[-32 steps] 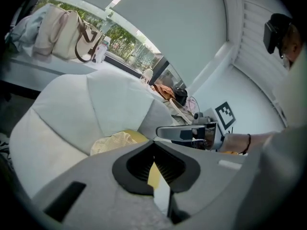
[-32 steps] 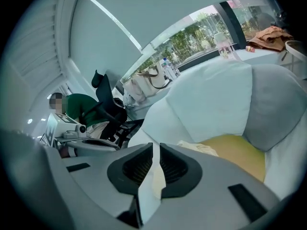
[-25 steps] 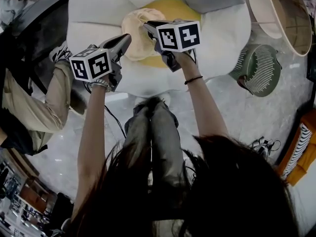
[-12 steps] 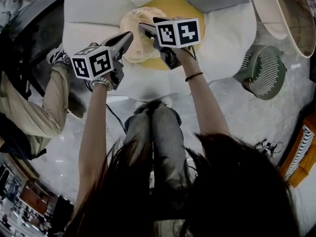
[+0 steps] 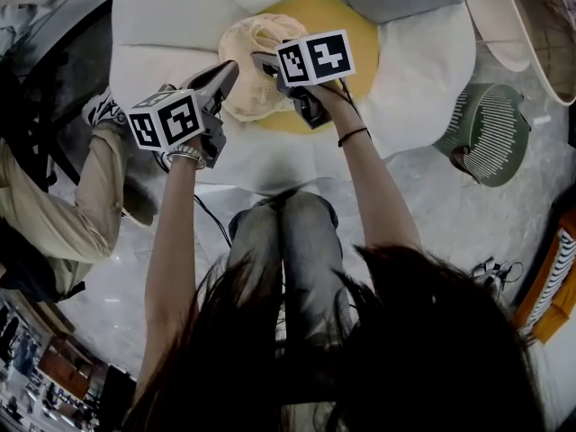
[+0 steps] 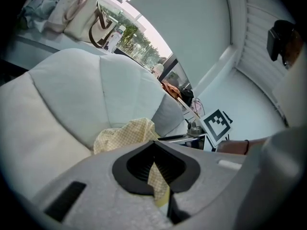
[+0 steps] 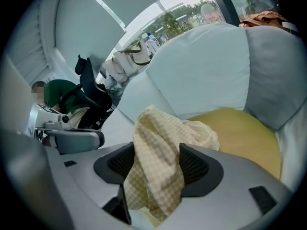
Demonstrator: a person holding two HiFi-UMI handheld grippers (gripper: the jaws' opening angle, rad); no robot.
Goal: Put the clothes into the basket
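**Checked cloth on the flower cushion, one pair of tongs let go**

The checked cloth (image 5: 247,84) lay bunched on the yellow centre (image 5: 351,34) of a flower-shaped cushion (image 5: 162,25), whose white petals spread around it and took up the upper middle of the head view. The cloth was pale yellow with a fine check and sat on the left part of the yellow centre, lapping toward the white petal beside it.

The left tongs (image 5: 230,68) reached in from the cloth's left side. In the left gripper view their jaws stood together, pinching a thin strip of the cloth, which hung down between the black pads, while the rest of the cloth rose in a heap just beyond them.

The right tongs (image 5: 263,59) came in from the right and met the same cloth near its top. Their jaws had just been opening and stood wide apart in the right gripper view, with a thick fold of the cloth draped loosely in the gap between the pads rather than squeezed by them.

A green slatted basket (image 5: 486,133) stood on the pale floor (image 5: 432,205) to the right of the cushion, well apart from the cloth. At the left edge of the head view a seated person's leg (image 5: 54,214) in beige trousers and a sneaker showed beside the cushion.
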